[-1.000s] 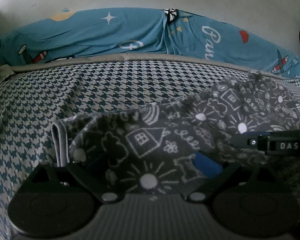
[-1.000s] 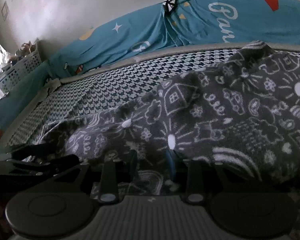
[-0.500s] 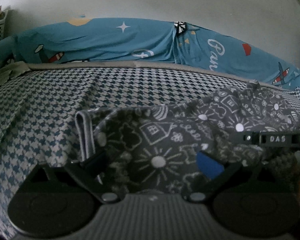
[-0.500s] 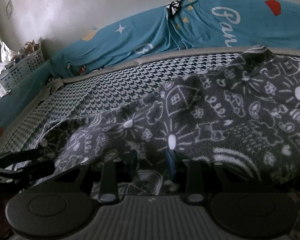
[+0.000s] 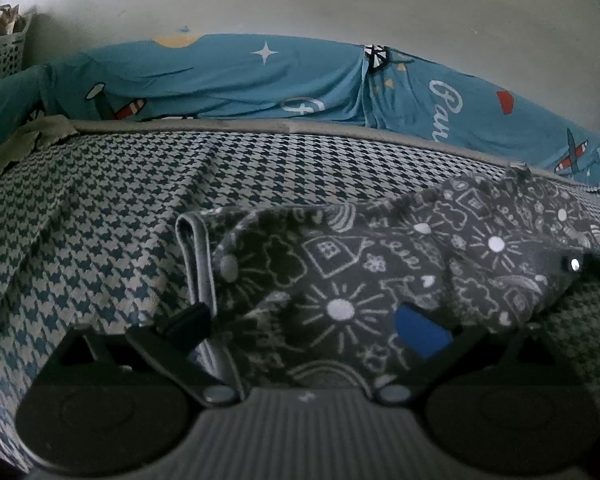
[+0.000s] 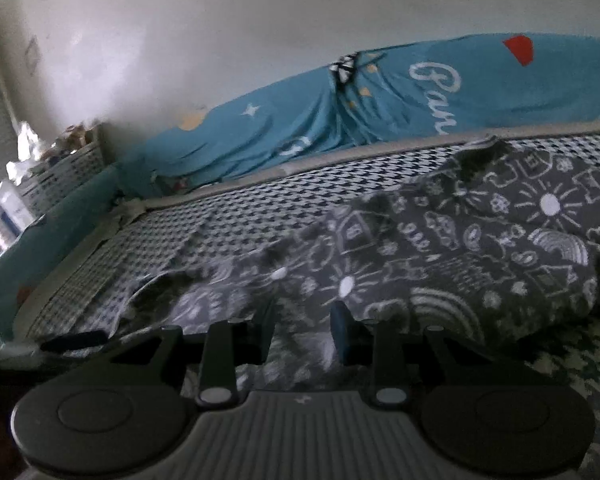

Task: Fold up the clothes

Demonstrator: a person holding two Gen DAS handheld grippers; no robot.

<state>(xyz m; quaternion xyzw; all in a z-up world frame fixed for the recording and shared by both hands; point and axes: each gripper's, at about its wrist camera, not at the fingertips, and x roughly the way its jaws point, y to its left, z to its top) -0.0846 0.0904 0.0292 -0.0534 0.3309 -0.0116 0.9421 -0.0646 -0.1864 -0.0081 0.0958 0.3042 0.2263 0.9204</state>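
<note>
Both grippers have lifted the dark grey doodle-print fleece garment (image 5: 340,280) off the houndstooth bed sheet (image 5: 100,220), left gripper (image 5: 312,320) and right gripper (image 6: 300,320) each clamping it; folding barely started

Right wrist view smeared by motion blur; basket (image 6: 66,170) contents at far left unreadable. Grey printed garment (image 6: 480,248) runs off the right edge, extent unknown. Fabric covers the left gripper (image 5: 304,320) fingertips, only a blue pad (image 5: 420,330) showing. White lettering (image 5: 444,108) on the blue cover partly hidden behind the bed edge.
</note>
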